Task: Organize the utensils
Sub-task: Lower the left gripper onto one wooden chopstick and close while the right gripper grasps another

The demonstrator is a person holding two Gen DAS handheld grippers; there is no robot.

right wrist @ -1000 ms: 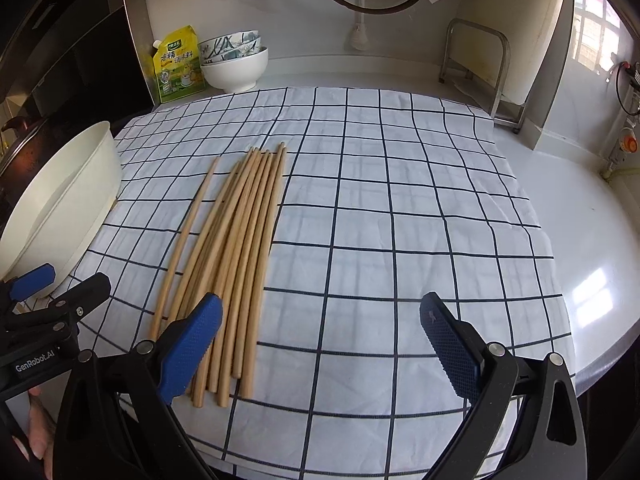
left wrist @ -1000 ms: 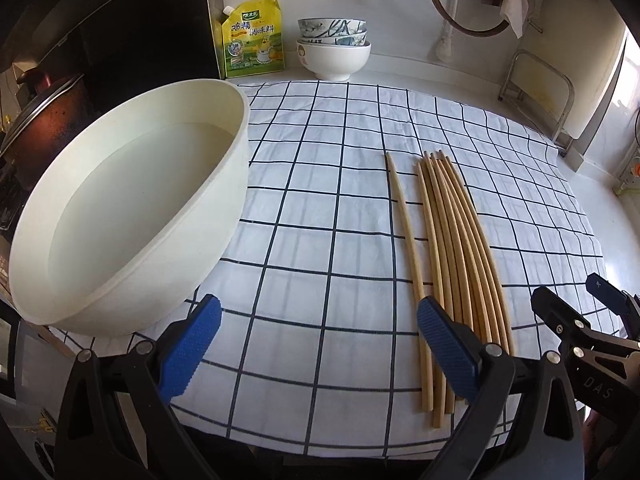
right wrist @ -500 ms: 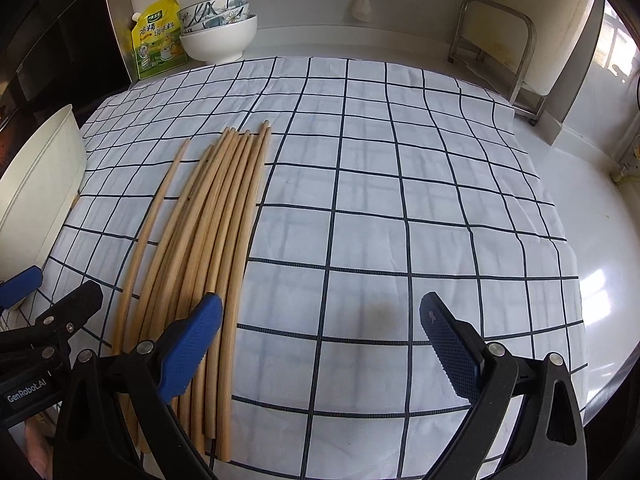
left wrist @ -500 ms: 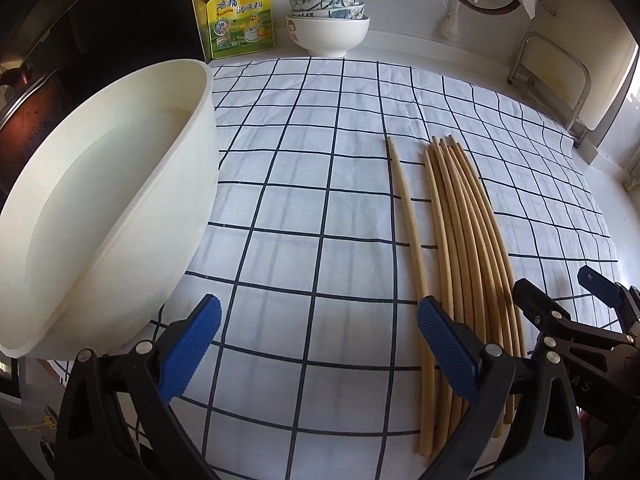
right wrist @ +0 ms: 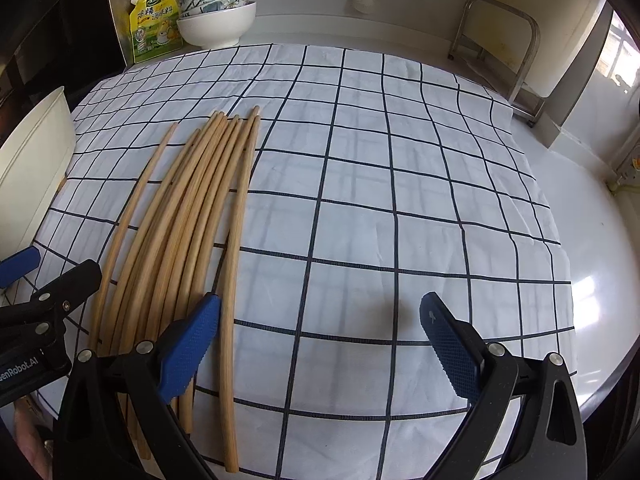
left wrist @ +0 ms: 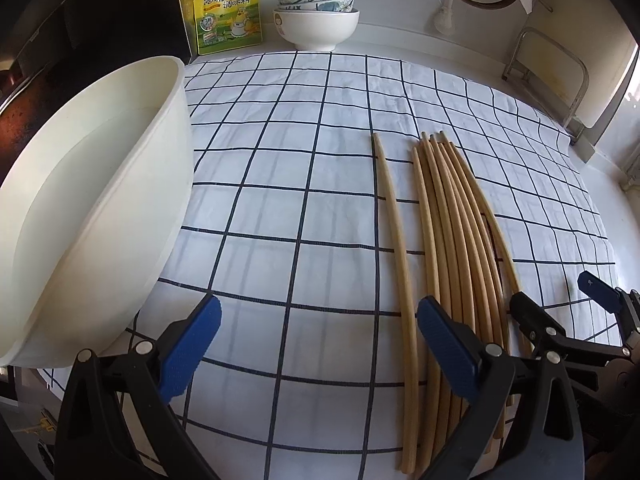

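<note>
Several long wooden chopsticks (left wrist: 448,240) lie side by side on a white checked cloth (left wrist: 300,184), one single chopstick (left wrist: 394,224) set a little apart on the left. They also show in the right wrist view (right wrist: 188,224). My left gripper (left wrist: 320,344) is open and empty, low over the cloth, its right pad by the chopsticks' near ends. My right gripper (right wrist: 320,344) is open and empty, just right of the bundle, its left pad beside the rightmost chopstick (right wrist: 236,240). Each gripper shows in the other's view.
A large white basin (left wrist: 92,200) stands at the cloth's left edge. A yellow seasoning pouch (left wrist: 226,10) and stacked bowls (left wrist: 316,16) stand at the back wall. A metal rack (right wrist: 496,52) is at the back right. The white counter (right wrist: 592,240) borders the cloth on the right.
Both grippers have moved forward and lower toward the cloth; the chopsticks now look closer and reach between and beside the pads. The chopsticks have not moved.
</note>
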